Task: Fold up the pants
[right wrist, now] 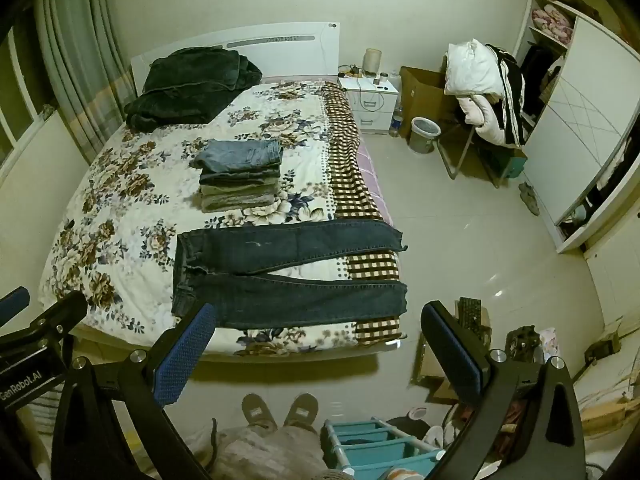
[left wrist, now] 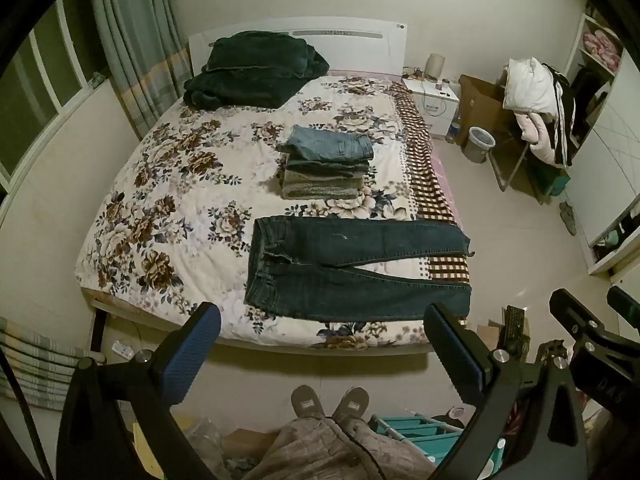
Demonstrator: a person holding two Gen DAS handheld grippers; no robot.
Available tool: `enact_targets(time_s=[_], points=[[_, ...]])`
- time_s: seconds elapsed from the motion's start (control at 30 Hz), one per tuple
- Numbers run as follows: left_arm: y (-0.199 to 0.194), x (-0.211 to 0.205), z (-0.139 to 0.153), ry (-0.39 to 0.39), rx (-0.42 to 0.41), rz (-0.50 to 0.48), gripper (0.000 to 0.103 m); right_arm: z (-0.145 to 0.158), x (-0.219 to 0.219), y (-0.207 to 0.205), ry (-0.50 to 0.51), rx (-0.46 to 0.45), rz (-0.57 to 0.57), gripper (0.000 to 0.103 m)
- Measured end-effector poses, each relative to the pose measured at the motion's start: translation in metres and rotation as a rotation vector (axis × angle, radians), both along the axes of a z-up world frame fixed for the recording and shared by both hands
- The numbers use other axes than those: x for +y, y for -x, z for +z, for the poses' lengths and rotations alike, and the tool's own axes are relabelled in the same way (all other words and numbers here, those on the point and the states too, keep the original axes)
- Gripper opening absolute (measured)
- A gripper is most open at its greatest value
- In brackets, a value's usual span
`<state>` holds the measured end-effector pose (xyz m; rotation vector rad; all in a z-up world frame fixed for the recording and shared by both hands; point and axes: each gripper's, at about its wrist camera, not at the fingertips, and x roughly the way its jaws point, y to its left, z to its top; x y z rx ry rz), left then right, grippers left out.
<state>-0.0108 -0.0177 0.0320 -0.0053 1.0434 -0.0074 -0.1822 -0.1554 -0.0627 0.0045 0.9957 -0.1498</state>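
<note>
Dark blue jeans (left wrist: 352, 268) lie spread flat across the near end of the floral bed (left wrist: 172, 184), waistband to the left, both legs pointing right and parted in a V. They also show in the right wrist view (right wrist: 288, 276). My left gripper (left wrist: 320, 320) is open and empty, held above the floor short of the bed's near edge. My right gripper (right wrist: 318, 316) is open and empty, at the same height beside it. Neither touches the jeans.
A stack of folded pants (left wrist: 326, 166) sits mid-bed behind the jeans. A dark green blanket (left wrist: 252, 68) lies at the headboard. A nightstand (right wrist: 370, 106), bin (right wrist: 425, 134) and a clothes-laden chair (right wrist: 484, 92) stand right. A teal rack (right wrist: 376, 444) and my feet (right wrist: 280, 404) are below.
</note>
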Motion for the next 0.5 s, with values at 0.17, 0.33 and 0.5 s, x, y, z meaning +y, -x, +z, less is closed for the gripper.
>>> enact_targets(time_s=[0.17, 0.33, 0.5], points=[[0.0014, -0.0010, 0.0022, 0.003, 0.000, -0.001, 0.103, 0.0004, -0.0014, -0.0007, -0.005, -0.002, 0.002, 0.103], [0.0023, -0.0012, 0.0024, 0.003, 0.000, -0.003, 0.103, -0.0019, -0.0019, 0.0002, -0.004, 0.000, 0.004, 0.103], [0.0040, -0.0027, 0.0048, 0.006, 0.000, -0.004, 0.103, -0.0037, -0.0013, -0.0001, -0.002, 0.000, 0.003, 0.103]])
